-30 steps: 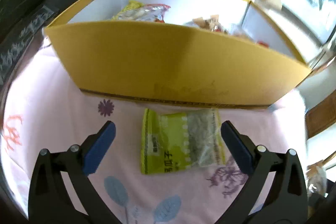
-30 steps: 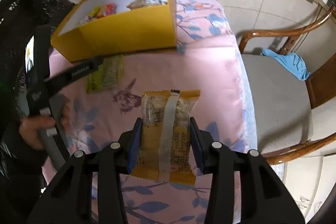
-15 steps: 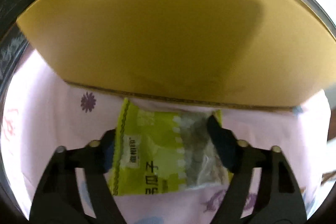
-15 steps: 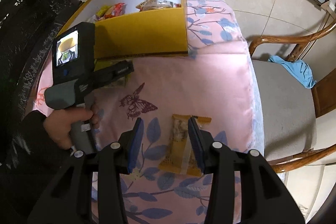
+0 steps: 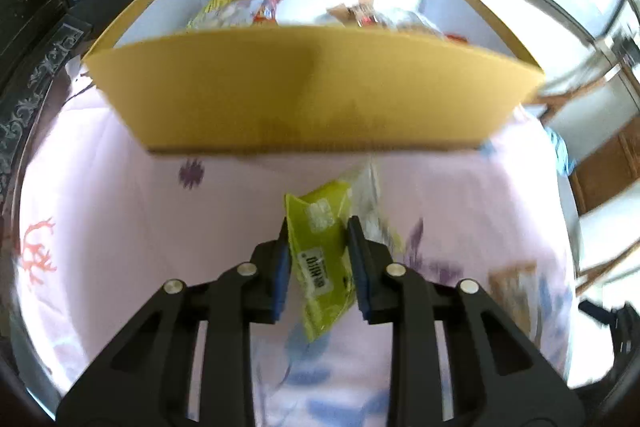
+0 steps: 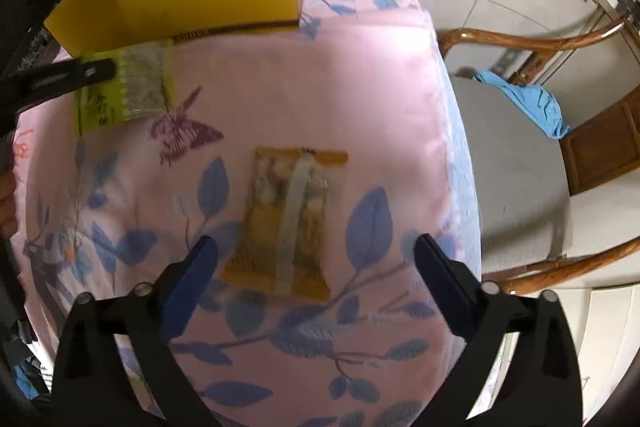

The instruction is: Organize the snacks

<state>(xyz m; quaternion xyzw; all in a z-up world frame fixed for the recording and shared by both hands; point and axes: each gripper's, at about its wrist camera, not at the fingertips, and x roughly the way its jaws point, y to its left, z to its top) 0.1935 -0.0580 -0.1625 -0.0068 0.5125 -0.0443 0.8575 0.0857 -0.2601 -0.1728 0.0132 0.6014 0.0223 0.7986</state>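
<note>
My left claw (image 5: 318, 247), spread wide a second ago, now pinches the crinkly green snack packet (image 5: 320, 259) before the yellow cardboard box (image 5: 312, 99). My right claw (image 6: 316, 267) has let go, blades apart above the orange packet (image 6: 290, 219) lying flat on the floral table (image 6: 360, 87).

One yellow cardboard box (image 5: 312, 103), one green snack packet (image 5: 320, 259), one orange snack packet (image 6: 286, 219), two black claws.
</note>
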